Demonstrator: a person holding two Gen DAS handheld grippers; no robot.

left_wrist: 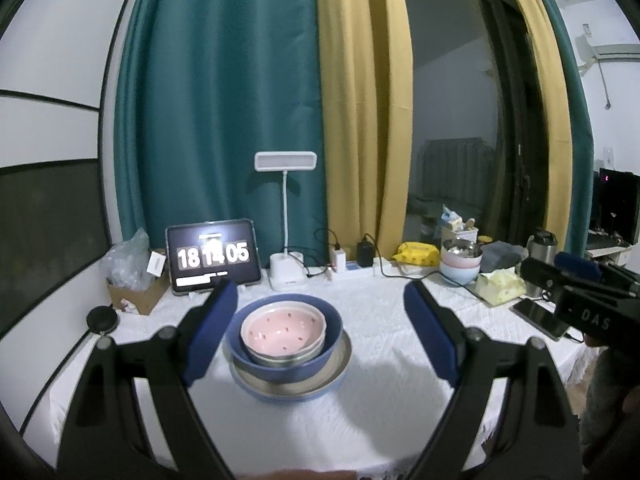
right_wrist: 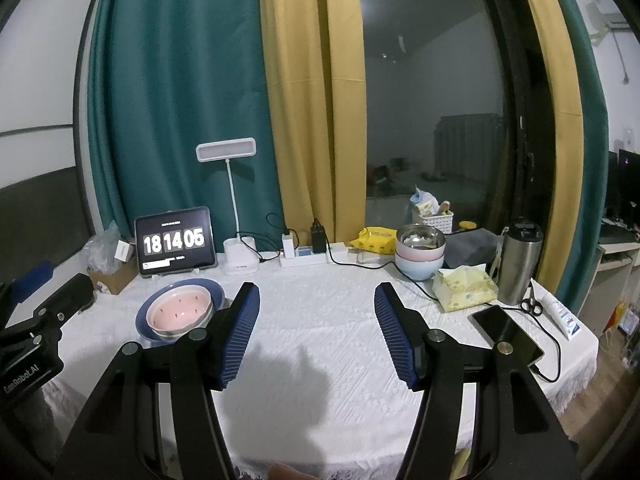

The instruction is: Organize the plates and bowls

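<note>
Nested stack of dishes on the white textured tablecloth (right_wrist: pixel 320 312), in front of the black tablet showing clock digits (left_wrist: pixel 213 255). A pink speckled ceramic bowl (left_wrist: pixel 282 330) sits inside a metal-rimmed bowl, itself inside a deep blue bowl (left_wrist: pixel 334 322), which rests on a shallow steel-and-blue plate (left_wrist: pixel 340 368). Well to the right of the tablet, a second stack: a steel bowl (right_wrist: pixel 420 237) in a pink bowl (right_wrist: pixel 416 258) on a pale blue bowl (right_wrist: pixel 418 271); what lies in the steel bowl is unclear.

Left gripper (left_wrist: pixel 320 334): fingers wide apart, flanking the nested stack without touching. Right gripper (right_wrist: pixel 318 334): fingers apart over bare cloth, empty.

Right wrist view alone shows the steel flask (right_wrist: pixel 520 264), scissors (right_wrist: pixel 531 306) and white tube (right_wrist: pixel 562 316); left wrist view alone shows a black round disc (left_wrist: pixel 102 319) left of the tablet.
</note>
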